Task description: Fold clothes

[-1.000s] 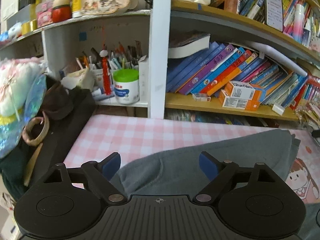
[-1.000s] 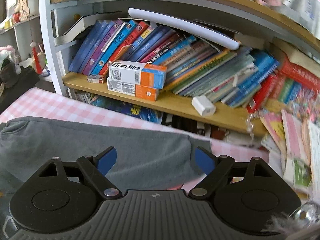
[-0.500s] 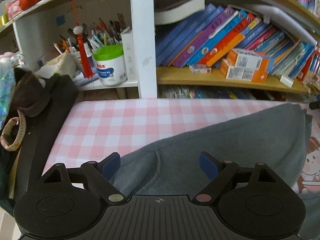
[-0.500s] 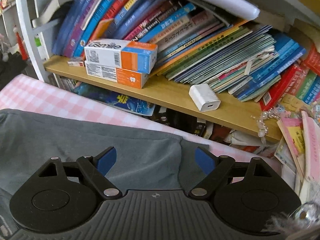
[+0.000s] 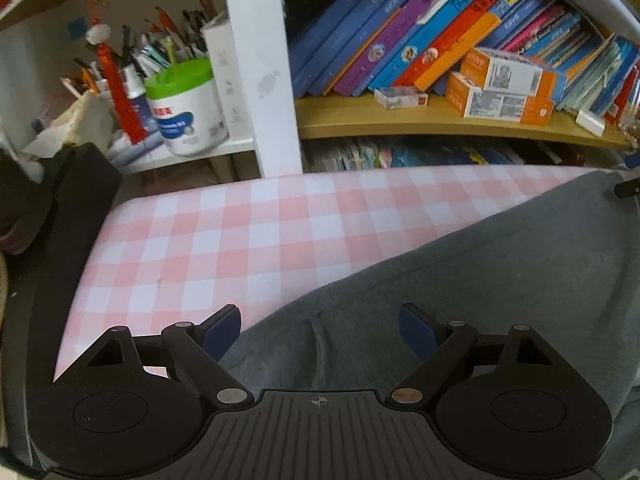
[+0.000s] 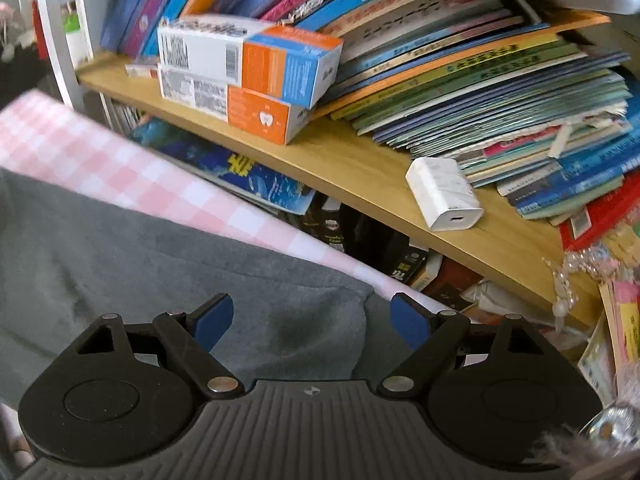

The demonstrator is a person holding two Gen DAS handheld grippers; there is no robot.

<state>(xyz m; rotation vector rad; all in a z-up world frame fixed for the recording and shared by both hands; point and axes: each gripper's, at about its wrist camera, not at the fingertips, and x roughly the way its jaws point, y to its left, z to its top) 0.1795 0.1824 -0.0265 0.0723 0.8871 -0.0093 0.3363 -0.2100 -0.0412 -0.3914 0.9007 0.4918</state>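
While low over the grey garment (image 5: 480, 280), left gripper (image 5: 320, 330) and right gripper (image 6: 312, 320) both spread.

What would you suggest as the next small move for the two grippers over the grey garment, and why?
Probably lower both and close on the cloth. The left gripper and right gripper are both open and empty, each straddling an end of the grey garment lying flat on the pink checked cover, so nothing is gripped yet.

Both grippers (left (image 5: 320, 330), right (image 6: 312, 320)) apparently lowered toward grey garment (image 5: 480, 280).
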